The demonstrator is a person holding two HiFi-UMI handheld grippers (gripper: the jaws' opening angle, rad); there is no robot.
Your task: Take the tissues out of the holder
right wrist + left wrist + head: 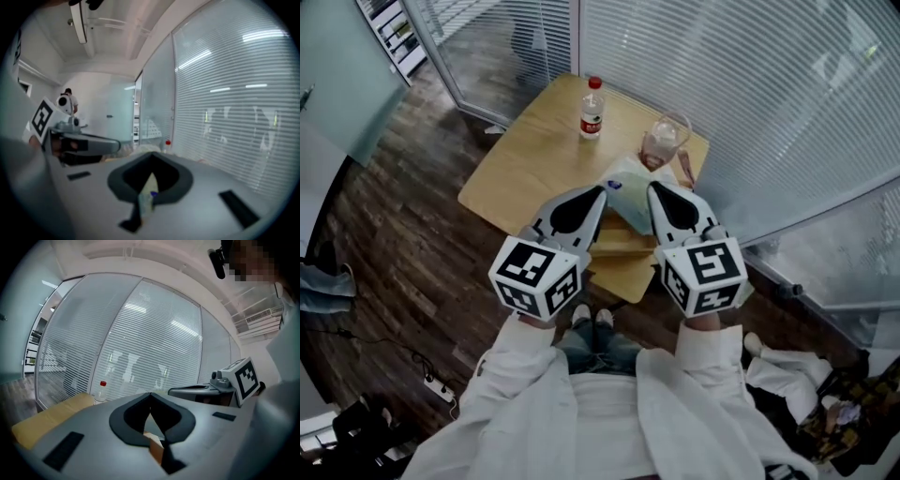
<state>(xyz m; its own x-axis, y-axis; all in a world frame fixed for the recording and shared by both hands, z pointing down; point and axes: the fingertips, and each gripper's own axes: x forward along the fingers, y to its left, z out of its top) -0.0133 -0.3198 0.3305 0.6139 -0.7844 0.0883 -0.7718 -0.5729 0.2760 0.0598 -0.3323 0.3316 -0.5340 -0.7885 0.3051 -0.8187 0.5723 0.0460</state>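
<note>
The left gripper (602, 191) is held above the wooden table (516, 173), with its jaws brought together at the tips. In the left gripper view a wood-coloured piece is seen pinched between them. It is taken to be an edge of the holder (619, 246), whose layered wooden body is seen just below and to the right of those tips in the head view. Whether the holder rests on the table cannot be told.

Directly between the two sets of fingertips the tissue pack (628, 197) is found, pale green and white, lying over the top of the holder. The right gripper (652, 187) is closed on it: in the right gripper view a thin pale fold with a small blue mark is seen clamped between its jaws. Both grippers are pointed away from the person, side by side, with their tips near each other.

Beyond the left fingertips a water bottle (592, 108) with a red cap is stood upright on the table. Beyond the right fingertips a clear glass jug (664, 141) is placed, well apart from both grippers.
</note>
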